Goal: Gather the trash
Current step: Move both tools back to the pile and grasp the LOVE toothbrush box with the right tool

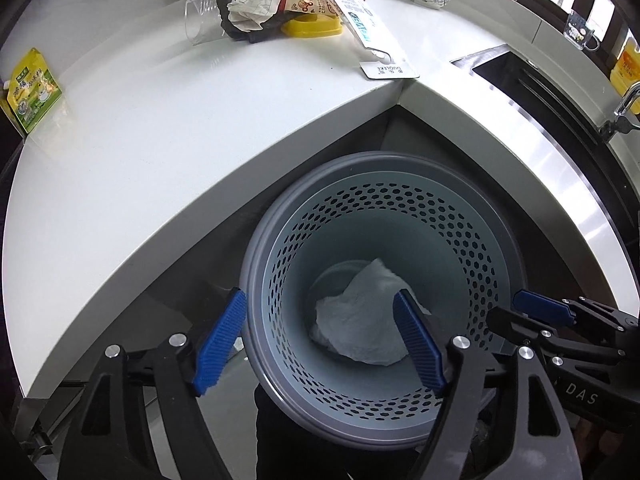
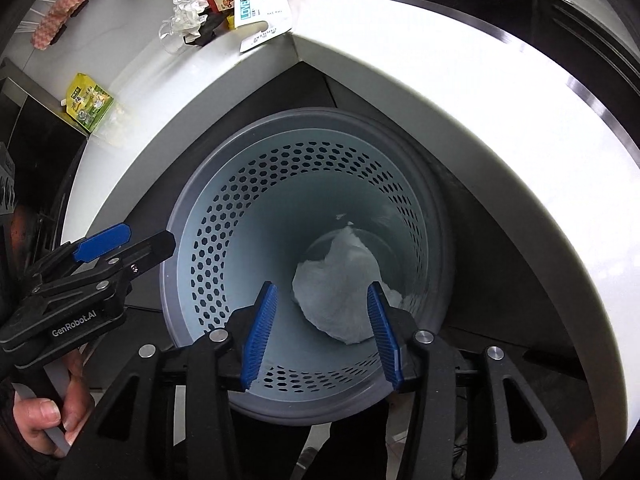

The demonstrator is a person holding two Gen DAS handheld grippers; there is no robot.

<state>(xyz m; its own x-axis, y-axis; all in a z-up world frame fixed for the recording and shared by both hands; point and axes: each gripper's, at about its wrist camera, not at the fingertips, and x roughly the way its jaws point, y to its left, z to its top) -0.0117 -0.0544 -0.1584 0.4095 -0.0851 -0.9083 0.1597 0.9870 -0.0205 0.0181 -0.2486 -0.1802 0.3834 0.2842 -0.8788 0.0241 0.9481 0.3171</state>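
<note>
Both hand-held grippers, left (image 1: 320,340) and right (image 2: 324,332), hang released above the bin (image 1: 496,248). 1 crumpled tissue (image 1: 360,320) lies inside. Remaining trash (image 1: 256,4) sits far-left on the surface (image 1: 160,120), probably nearer the left one.

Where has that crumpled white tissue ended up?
The crumpled white tissue lies at the bottom of the grey perforated bin, which stands on the floor below the corner of the white counter; both wrist views look straight down onto it.
</note>
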